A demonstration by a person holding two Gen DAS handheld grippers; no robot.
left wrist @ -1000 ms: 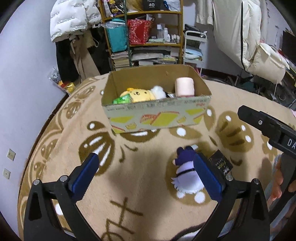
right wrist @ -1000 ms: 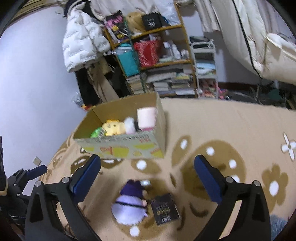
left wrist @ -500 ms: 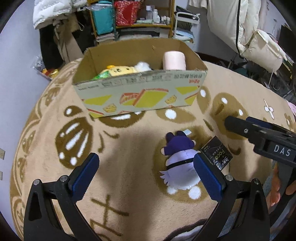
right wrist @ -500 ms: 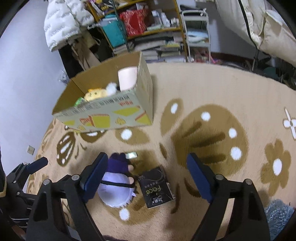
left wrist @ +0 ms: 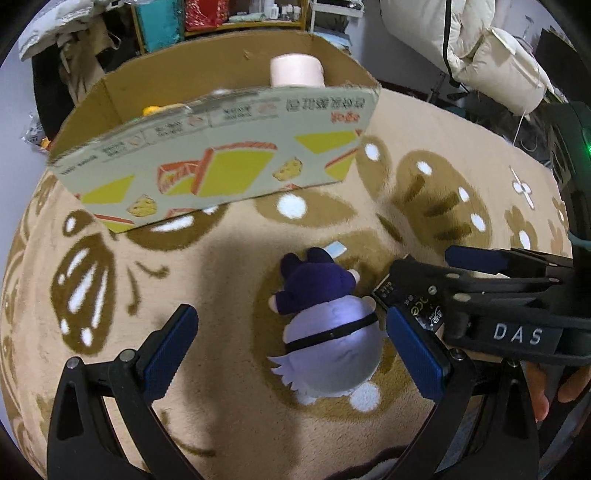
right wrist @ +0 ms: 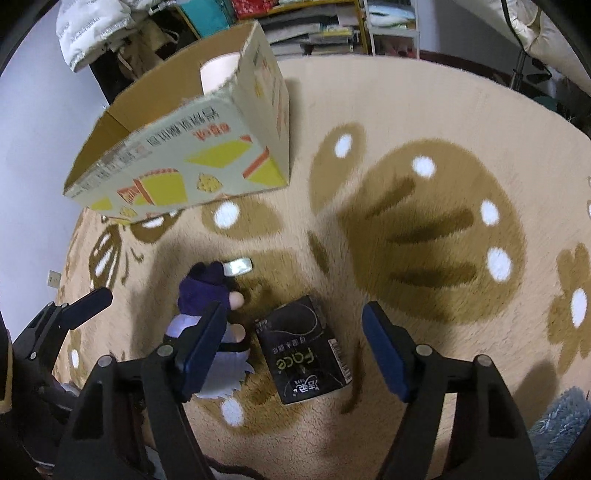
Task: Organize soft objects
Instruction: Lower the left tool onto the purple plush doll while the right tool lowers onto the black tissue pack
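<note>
Two grippers hang over a tan rug point(right wrist: 388, 122) patterned with brown shapes and white dots. The left gripper point(left wrist: 291, 350) has its blue pads spread wide and holds nothing; a plush toy point(left wrist: 325, 325) with a dark purple top and pale lilac body lies on the rug between them, closer to the right-hand pad, which I cannot tell is touching it or not. The right gripper point(right wrist: 295, 347) is open too, though its jaws have just been closing; between them lies a flat black packet point(right wrist: 306, 354) with pale lettering, untouched by either pad. In the right wrist view its left pad sits over the plush toy point(right wrist: 207, 291), which lies just beside the packet. A small pale tag point(right wrist: 240, 266) rests on the rug at the toy's purple end.

Beyond the toy, toward the rug's far edge, stands an open cardboard box point(left wrist: 221, 162) printed with yellow and orange shapes. A pink roll point(left wrist: 297, 72) stands upright inside it near its right wall, and a bit of something yellow point(left wrist: 153, 110) shows over the front rim. Cluttered shelves point(left wrist: 236, 14) stand behind the box.
</note>
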